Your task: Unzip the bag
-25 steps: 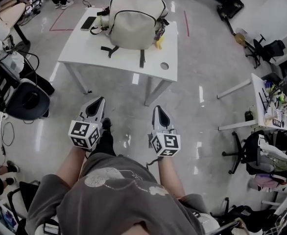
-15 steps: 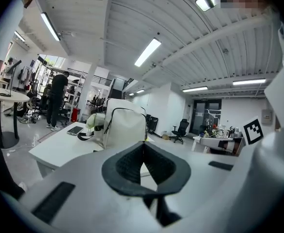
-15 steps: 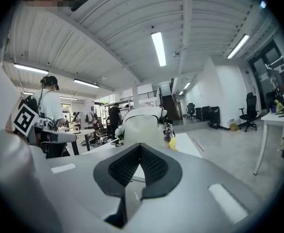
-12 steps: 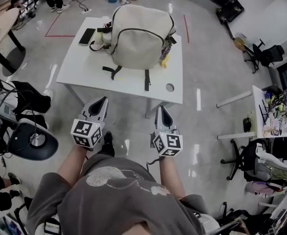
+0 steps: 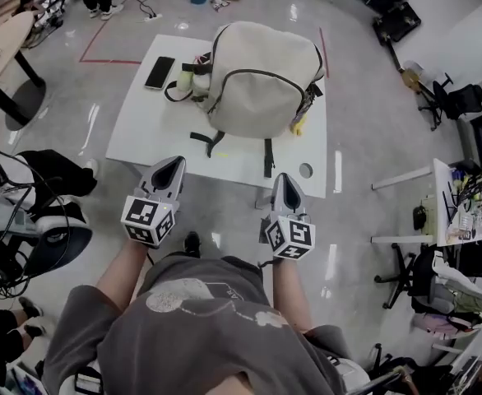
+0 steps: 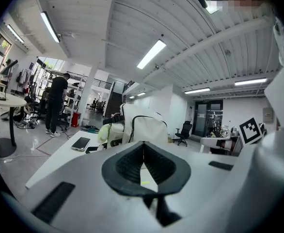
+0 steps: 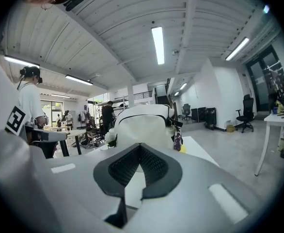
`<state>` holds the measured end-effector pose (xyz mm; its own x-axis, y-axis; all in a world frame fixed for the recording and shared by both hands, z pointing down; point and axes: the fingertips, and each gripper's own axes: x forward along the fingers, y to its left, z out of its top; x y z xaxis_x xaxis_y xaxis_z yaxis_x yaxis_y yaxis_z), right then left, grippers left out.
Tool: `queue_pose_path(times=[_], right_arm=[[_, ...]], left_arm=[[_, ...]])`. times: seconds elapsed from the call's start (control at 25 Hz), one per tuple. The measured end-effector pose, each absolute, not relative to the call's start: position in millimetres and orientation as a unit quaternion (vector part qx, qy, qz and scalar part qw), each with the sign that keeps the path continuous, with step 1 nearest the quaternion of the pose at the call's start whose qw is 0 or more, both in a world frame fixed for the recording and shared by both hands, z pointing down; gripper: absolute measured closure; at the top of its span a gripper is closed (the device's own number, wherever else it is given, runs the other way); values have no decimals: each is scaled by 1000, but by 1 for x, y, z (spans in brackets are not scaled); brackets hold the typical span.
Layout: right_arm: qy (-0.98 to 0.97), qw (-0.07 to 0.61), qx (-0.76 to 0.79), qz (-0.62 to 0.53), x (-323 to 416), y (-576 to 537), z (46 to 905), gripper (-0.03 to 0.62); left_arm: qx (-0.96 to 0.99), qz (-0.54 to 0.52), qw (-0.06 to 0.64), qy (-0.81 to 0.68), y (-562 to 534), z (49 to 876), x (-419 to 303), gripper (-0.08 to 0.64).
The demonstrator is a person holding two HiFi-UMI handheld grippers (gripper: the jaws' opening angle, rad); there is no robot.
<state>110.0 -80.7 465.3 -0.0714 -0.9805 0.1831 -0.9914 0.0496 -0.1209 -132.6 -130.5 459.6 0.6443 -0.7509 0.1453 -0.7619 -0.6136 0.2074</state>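
**Clerk:** Which item is entered first?

**Keeper:** Item one: a cream fabric backpack with dark zip lines [image 5: 261, 81]. It is laid on a white rectangular table [image 5: 142, 138], towards the far right part of the top. As far as the head view shows, it is recorded as zipped shut. Two black webbing straps [image 5: 267, 156] are trailed from it towards the table's near edge.

**Clerk:** What is listed beside it?

**Keeper:** A flat black phone [image 5: 159, 72] is set to the bag's left, apart from it. A small yellow object [image 5: 297, 126] is noted at the bag's near right corner; what it is cannot be told. A round hole [image 5: 306, 170] is cut in the tabletop near the right front corner.

**Clerk:** And the tools?

**Keeper:** The left gripper [image 5: 172, 164] is held at the table's near edge and pointed at the bag. Its jaws are pressed together, and nothing is held between them. The right gripper [image 5: 283, 179] is entered likewise: jaws closed tight, empty, aimed at the bag. Both are kept well apart from the backpack.
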Motion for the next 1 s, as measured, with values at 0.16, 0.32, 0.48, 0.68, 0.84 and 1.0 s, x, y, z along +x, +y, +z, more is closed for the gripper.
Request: queue_pose_path(times=[0.16,0.32,0.48,0.68,0.84,1.0], right_arm=[[-713,30,691,111,117,-87,467,592],[-700,32,705,109,137,-96,470,592],[-697,30,707,111,155,-112,475,592],[-702,21,702,117,180,-151,477,592],[-712,19,691,119,196,-182,479,592],[-722,24,680,124,211,-207,481,592]], left_arm=[[904,20,126,-408,-148,462,-132,554],[914,21,115,-388,-164,463,-117,552],[917,27,117,-379,-180,468,-98,551],[920,46,97,-376,-205,468,-74,511],[911,62,97,-395,-232,480,-63,506],[907,88,92,-402,-252,495,-51,480]])
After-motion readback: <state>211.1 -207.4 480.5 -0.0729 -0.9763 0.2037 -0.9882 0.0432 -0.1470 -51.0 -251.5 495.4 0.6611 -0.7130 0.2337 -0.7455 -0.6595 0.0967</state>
